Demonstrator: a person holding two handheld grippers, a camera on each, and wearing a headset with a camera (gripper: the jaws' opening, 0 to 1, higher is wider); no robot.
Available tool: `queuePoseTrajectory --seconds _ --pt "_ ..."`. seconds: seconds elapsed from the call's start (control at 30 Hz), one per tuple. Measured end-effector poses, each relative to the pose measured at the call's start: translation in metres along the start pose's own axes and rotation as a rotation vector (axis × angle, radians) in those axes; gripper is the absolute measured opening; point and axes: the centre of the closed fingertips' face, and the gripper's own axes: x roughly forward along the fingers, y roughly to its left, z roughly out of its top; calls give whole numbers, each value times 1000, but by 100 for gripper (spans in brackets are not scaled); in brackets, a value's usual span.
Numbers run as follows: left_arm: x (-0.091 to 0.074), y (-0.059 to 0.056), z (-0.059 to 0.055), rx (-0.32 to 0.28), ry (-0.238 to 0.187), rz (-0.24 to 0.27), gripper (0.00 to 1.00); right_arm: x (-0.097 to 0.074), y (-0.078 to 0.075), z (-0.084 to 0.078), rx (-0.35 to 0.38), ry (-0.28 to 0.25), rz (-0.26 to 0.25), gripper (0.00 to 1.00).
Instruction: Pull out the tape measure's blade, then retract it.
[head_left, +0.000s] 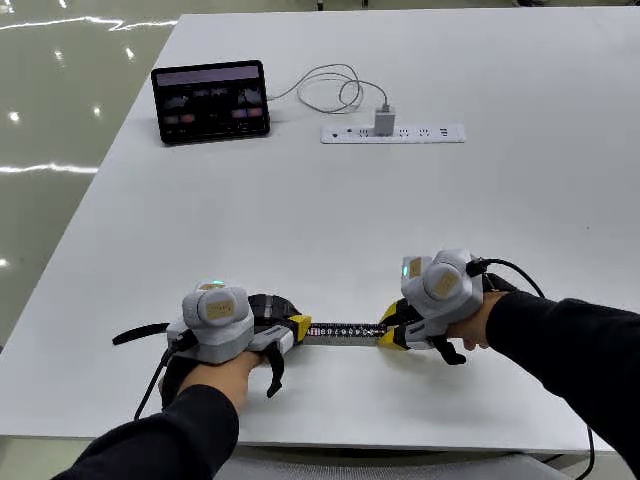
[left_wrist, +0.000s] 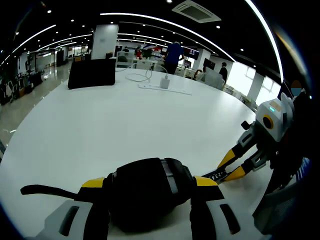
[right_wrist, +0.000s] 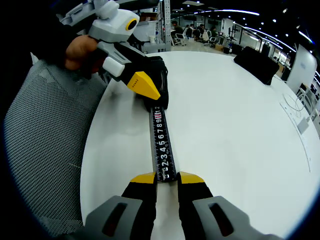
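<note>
A broad white rectangular surface (head_left: 400, 200) carries everything, and the black tape measure case (head_left: 275, 308) sits near its front edge, on the person's left. In the right gripper view a grey mesh chair seat (right_wrist: 45, 150) lies off the surface's edge, on the near side of the case. Well beyond the case, towards the far side of the surface, a black tablet with a lit screen (head_left: 211, 100) stands propped up. Further right of it, equally far from the case, lies a long white power strip (head_left: 392, 133). A looped white cable (head_left: 325, 90) runs to a white charger block (head_left: 385, 120) plugged into that strip.

The left claw (head_left: 285, 325), grey with yellow tips, is clamped on the case. In the left gripper view its two tips sit against either side of the rounded black body (left_wrist: 145, 192). The right claw (head_left: 388, 327) stands to the right of the case, its yellow tips pointing back at it. They are closed on the free end of the blade (right_wrist: 161, 145).

That narrow steel blade with printed numbers is drawn part-way out. It stretches flat just over the surface from the case's mouth to the right claw (right_wrist: 167, 178). A thin black strap (head_left: 140, 333) trails on the surface from the case's left side.
</note>
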Motion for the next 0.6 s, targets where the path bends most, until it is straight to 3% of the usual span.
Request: queuePoseTrajectory --seconds 0.6 --pt "0 0 0 -1 -1 -1 61 3 -1 4 -2 -6 6 11"
